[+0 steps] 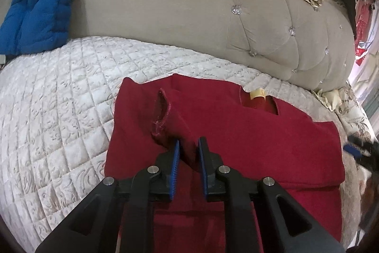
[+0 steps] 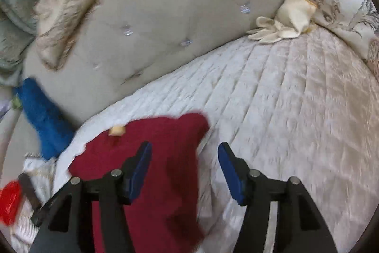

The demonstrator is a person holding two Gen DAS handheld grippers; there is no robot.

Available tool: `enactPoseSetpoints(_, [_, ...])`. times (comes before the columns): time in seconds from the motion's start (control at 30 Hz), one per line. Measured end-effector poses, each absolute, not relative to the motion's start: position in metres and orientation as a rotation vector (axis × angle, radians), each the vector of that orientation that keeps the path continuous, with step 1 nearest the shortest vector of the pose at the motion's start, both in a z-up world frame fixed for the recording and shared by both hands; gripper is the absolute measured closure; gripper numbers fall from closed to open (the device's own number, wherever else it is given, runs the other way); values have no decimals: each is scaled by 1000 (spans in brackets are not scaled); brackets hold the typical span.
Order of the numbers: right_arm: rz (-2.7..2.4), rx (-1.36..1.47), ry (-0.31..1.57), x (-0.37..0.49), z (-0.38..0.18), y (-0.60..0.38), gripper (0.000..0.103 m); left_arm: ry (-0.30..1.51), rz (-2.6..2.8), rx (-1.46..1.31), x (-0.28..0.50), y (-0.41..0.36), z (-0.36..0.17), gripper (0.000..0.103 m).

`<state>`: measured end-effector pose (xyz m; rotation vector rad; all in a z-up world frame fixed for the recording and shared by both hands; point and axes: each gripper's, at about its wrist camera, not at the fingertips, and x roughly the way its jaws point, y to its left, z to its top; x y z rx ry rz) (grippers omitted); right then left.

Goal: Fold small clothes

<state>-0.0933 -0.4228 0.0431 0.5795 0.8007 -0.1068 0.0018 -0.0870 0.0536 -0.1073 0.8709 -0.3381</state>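
Your left gripper (image 1: pixel 188 146) pinches the red shirt's (image 1: pixel 248 134) sleeve (image 1: pixel 170 120); the sleeve runs up and left from it, lying over the shirt body on the bed (image 1: pixel 59 96); your right gripper (image 2: pixel 184 153) is spread wide, holding nothing, at the shirt's right edge; a cream glove (image 2: pixel 284 20) lies far right, out of the way.

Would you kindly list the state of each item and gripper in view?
Red garment: lying on the quilt, partly folded, one sleeve lifted.
Sleeve: pinched in the left gripper.
Right gripper: open, holding nothing.
Cream glove: lying limp by the headboard.
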Motion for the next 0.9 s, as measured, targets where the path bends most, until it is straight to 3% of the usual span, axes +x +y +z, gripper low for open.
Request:
enactPoseSetpoints(0.03, [-113, 506, 847, -94, 41, -411, 41, 874, -331, -99, 1, -88, 52, 103])
enactPoseSetpoints(0.07, [-119, 440, 887, -93, 37, -400, 48, 878, -327, -97, 1, -89, 51, 103])
enactPoseSetpoints(0.1, [-125, 379, 925, -95, 31, -393, 65, 885, -325, -99, -1, -88, 51, 103])
enactPoseSetpoints(0.17, [-183, 323, 989, -96, 14, -390, 81, 894, -335, -119, -5, -82, 54, 103])
enactPoseSetpoints(0.33, [-231, 399, 889, -120, 39, -398, 79, 840, -288, -163, -17, -52, 75, 100])
enactPoseSetpoints(0.5, [-148, 327, 814, -105, 66, -370, 51, 825, -292, -229, -3, -42, 82, 97])
enactPoseSetpoints(0.9, [-306, 370, 907, -47, 12, -403, 52, 985, -222, -72, 26, -73, 29, 92])
